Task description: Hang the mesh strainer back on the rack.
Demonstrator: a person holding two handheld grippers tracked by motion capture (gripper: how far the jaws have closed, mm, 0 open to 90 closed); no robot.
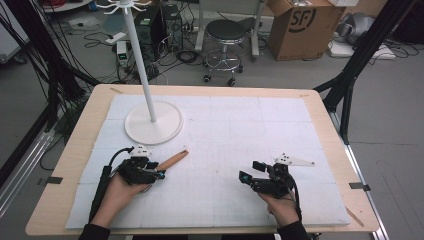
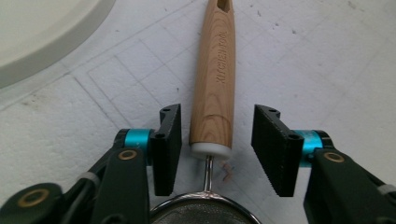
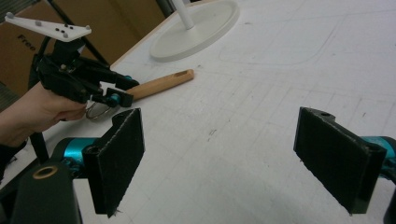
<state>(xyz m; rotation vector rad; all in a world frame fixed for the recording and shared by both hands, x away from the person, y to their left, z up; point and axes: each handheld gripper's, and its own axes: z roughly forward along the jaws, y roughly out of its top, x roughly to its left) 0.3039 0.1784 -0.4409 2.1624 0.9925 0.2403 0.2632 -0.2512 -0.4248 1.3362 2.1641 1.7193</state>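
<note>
A small strainer with a light wooden handle lies on the white mat, handle pointing up and to the right toward the stand. In the left gripper view the handle runs away between the jaws, and the metal stem and mesh rim sit at the bottom. My left gripper straddles the handle's thick end with a gap on each side, the left pad the nearer; neither pad touches the wood. In the high view the left gripper sits over the bowl end. My right gripper rests at the right, jaws wide with nothing between them.
A white stand with a round base and a tall pole rises at the back left of the mat, just beyond the handle's tip. The wooden table edge frames the mat. A stool, boxes and cables lie on the floor beyond.
</note>
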